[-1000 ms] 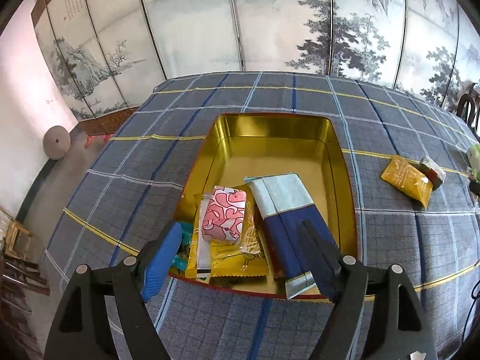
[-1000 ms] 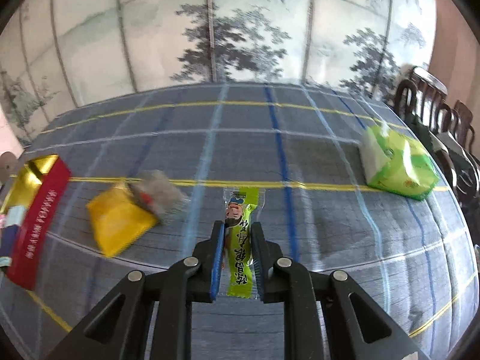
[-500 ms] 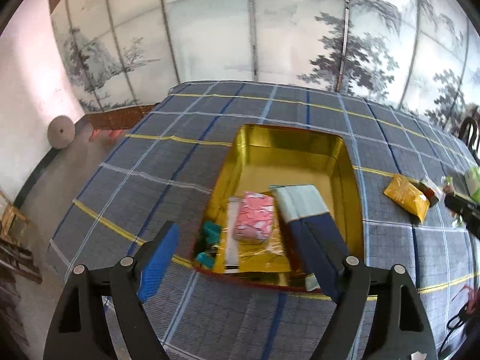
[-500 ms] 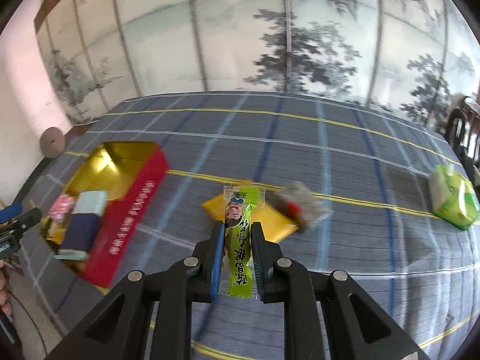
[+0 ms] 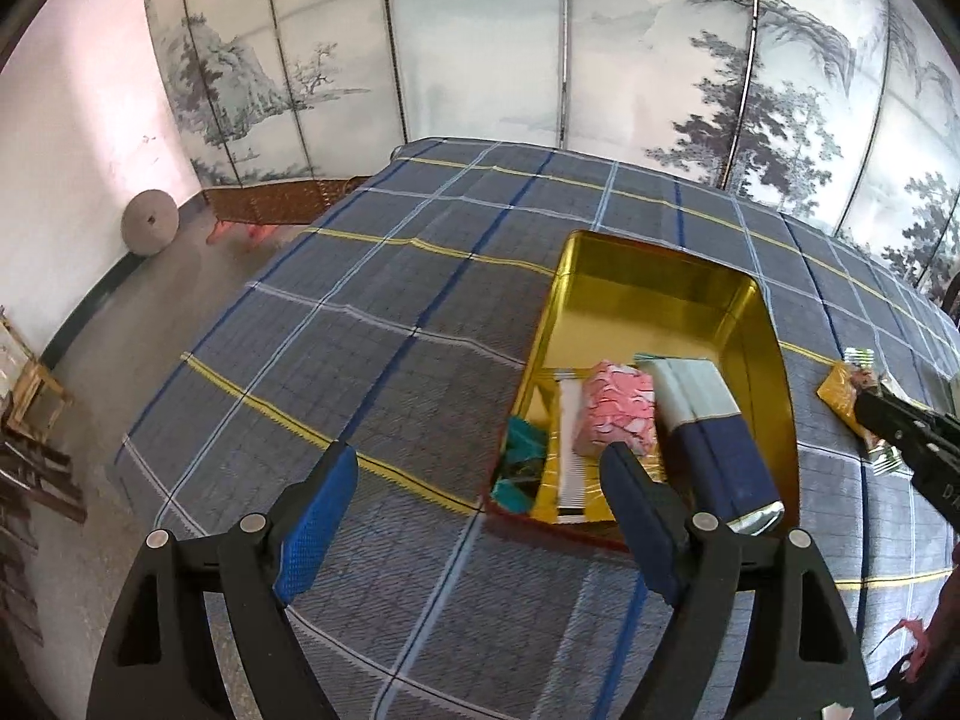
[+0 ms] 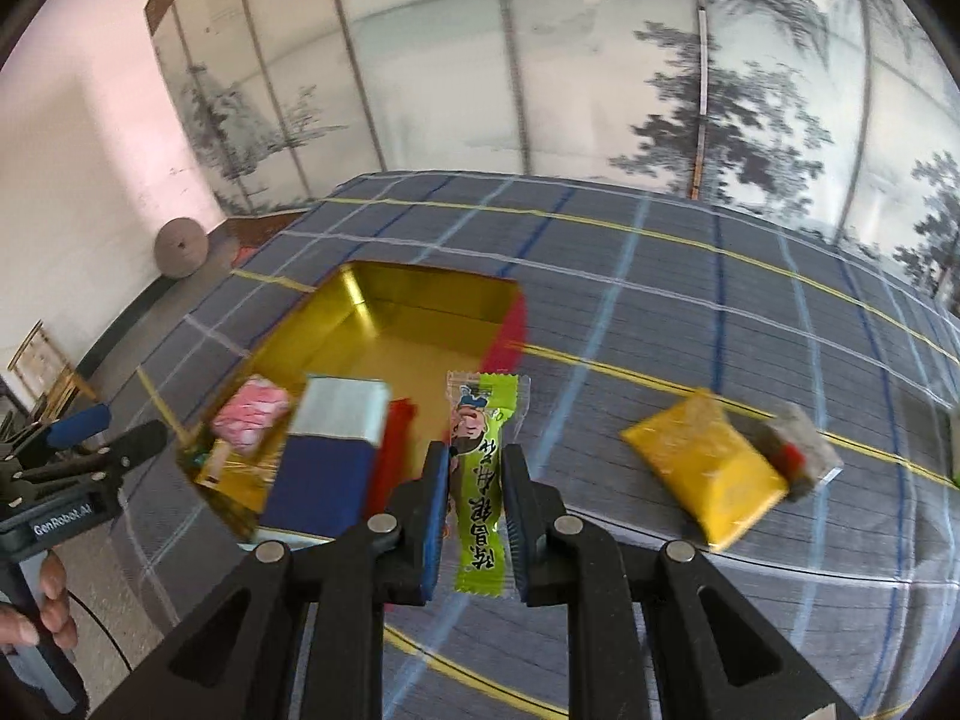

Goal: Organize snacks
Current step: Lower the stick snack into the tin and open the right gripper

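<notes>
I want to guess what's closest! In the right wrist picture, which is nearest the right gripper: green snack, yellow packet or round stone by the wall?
1. Green snack, held in the right gripper.
2. Yellow packet, on the cloth, right.
3. Round stone, far left by the wall.

Snack packets (image 5: 612, 414) in tin (image 5: 774, 354) on table (image 5: 384, 324).

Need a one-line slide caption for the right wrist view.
Right gripper shut on a green candy packet near the gold tin of snacks; yellow packet on the plaid tablecloth.
</notes>
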A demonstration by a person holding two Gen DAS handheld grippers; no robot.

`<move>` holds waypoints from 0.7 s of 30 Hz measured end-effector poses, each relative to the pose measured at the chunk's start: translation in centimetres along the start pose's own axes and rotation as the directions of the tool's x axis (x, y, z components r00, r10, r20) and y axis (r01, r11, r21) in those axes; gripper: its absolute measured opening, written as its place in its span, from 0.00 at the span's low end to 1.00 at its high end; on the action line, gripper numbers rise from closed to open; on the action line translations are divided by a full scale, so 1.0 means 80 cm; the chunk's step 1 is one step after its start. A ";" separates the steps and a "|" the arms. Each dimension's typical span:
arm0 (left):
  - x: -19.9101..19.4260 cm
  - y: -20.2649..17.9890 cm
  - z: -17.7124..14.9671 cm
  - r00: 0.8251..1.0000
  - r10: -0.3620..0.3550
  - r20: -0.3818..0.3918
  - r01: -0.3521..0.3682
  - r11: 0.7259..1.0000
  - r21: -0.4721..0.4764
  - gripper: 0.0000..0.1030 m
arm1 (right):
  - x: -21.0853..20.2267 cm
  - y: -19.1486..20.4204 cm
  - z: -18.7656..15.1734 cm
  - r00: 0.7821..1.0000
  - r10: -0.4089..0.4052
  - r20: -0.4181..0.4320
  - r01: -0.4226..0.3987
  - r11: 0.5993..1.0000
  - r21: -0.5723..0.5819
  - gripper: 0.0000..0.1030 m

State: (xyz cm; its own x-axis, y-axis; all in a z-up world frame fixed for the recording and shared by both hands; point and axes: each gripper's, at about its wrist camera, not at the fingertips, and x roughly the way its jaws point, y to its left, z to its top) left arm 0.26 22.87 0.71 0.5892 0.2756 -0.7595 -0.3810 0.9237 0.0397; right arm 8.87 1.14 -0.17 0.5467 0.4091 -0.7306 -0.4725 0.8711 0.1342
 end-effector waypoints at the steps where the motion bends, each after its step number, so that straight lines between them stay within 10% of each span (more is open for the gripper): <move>1: 0.001 0.003 0.000 1.000 0.003 -0.004 -0.003 1.000 -0.003 0.78 | 0.002 0.006 0.001 1.000 0.005 -0.002 -0.005 1.000 -0.009 0.17; 21: 0.002 0.038 -0.005 0.999 0.026 -0.021 -0.027 0.999 -0.030 0.78 | 0.059 0.085 -0.003 0.995 -0.002 -0.101 -0.008 0.996 -0.093 0.17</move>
State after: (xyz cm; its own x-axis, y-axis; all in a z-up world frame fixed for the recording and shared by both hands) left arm -1.09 25.59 0.45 0.5644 0.2941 -0.7714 -0.4174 0.9078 0.0407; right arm 8.07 8.88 -2.85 0.4746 0.3780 -0.7949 -0.5388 0.8389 0.0772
